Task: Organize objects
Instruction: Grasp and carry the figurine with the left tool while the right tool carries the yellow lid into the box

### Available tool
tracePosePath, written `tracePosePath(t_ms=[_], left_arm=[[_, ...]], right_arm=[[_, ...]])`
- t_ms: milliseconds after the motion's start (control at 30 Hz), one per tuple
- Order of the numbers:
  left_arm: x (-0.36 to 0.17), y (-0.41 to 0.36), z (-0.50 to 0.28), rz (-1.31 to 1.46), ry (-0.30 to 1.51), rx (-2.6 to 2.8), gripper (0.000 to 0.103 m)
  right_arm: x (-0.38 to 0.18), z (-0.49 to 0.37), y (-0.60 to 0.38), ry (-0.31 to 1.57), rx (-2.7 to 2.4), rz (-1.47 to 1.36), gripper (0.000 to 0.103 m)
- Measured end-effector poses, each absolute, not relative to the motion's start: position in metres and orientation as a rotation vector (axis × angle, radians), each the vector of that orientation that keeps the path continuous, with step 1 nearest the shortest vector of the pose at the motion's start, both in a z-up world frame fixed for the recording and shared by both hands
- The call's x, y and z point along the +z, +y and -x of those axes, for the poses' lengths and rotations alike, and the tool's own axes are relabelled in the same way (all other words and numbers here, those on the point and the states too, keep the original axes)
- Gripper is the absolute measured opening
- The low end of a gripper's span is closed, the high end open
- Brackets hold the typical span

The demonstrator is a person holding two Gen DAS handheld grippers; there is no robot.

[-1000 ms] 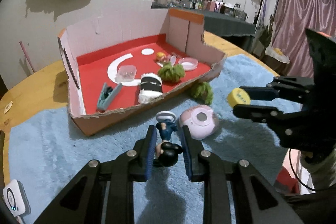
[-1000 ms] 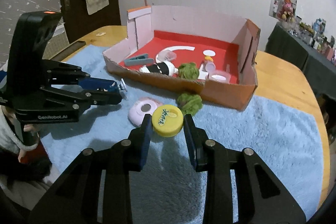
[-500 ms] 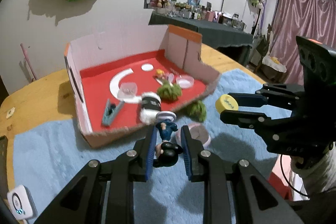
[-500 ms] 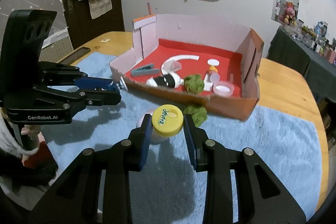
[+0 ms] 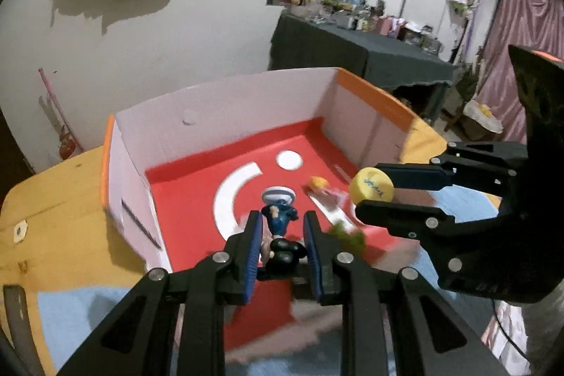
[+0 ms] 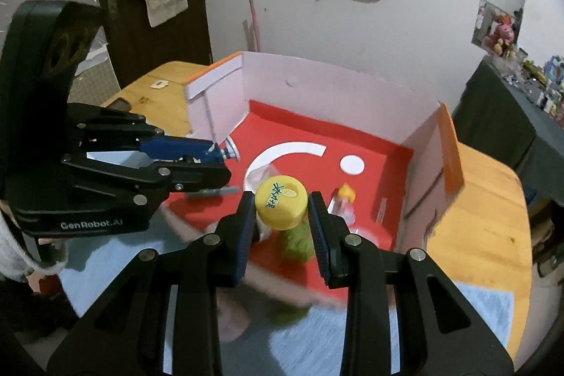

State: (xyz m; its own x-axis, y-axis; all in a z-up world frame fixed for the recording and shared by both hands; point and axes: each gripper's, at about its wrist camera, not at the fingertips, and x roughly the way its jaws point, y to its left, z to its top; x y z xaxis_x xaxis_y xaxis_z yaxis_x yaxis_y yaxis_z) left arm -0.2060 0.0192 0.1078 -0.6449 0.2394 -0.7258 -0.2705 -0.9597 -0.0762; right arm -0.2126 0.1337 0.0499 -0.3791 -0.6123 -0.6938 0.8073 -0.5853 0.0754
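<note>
Both grippers hang over the open box (image 5: pixel 225 101), each loaded. My left gripper (image 5: pixel 280 235) clamps a small figurine (image 5: pixel 278 217) between narrow fingers; my right gripper (image 6: pixel 282 217) pinches a yellow cap (image 6: pixel 280 205) by its rim. Below lie a green tuft (image 6: pixel 298 242) and other blurred items on the red floor (image 6: pixel 373 147). For a clean drop, I judge each piece should go low over bare red floor, apart from the tuft, before I spread the fingers, one gripper at a time.
</note>
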Motion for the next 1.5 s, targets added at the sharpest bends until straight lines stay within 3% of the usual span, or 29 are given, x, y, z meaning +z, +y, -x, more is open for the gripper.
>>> tracePosePath(t_ms=[667,1500], left_arm=[[0.054,0.014,0.304,1.512,0.198,2.660,0.025],[0.039,-0.007,0.296,1.598,0.149,2.665,0.025]], right_arm=[[-0.011,0.323,0.074,0.507,-2.021,-1.265,0.029],[-0.037,0.346,0.079,0.540,-2.039,-1.374,0.030]])
